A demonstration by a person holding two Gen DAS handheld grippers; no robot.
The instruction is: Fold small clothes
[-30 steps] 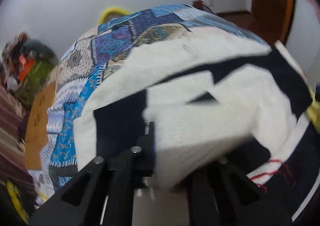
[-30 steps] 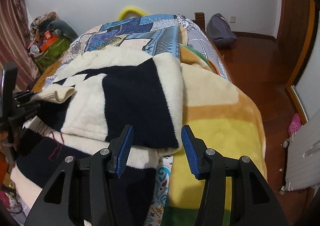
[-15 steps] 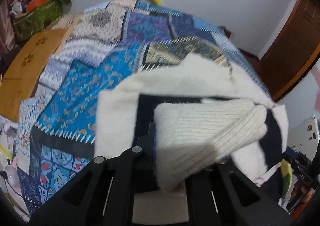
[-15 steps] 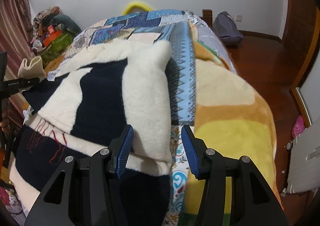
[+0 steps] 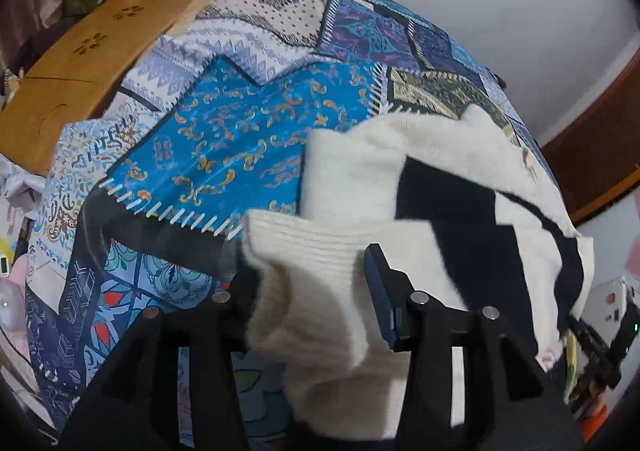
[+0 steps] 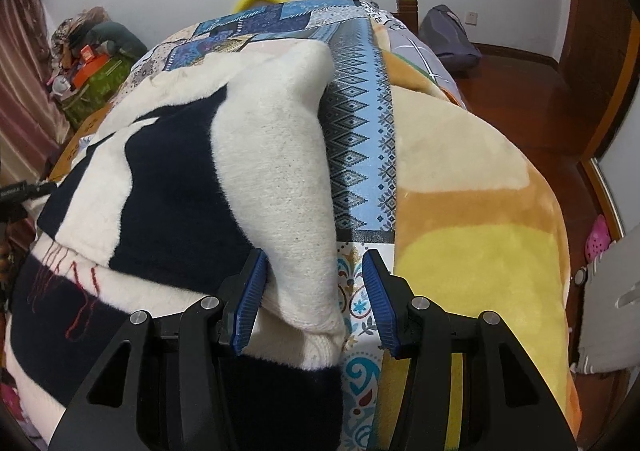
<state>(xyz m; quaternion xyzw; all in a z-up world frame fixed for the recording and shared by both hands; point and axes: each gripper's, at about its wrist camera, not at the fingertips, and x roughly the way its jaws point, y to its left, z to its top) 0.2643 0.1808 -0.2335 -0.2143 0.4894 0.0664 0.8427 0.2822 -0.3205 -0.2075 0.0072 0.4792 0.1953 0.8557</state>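
Sweater (image 6: 272,171) cuff between left tongs (image 5: 304,291), just opening; right tongs (image 6: 312,287) apart, straddling edge.

My right hand-held gripper (image 6: 312,291) stands parted over the folded cream-and-navy fleece sweater's (image 6: 240,179) corner, on the blue patchwork bedspread (image 6: 360,155) beside a yellow-and-orange plush blanket (image 6: 472,219).

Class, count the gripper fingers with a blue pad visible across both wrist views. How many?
3. In the right wrist view, both fingers of the right gripper. In the left wrist view, one finger; the other finger's pad is hidden behind the sweater cuff.
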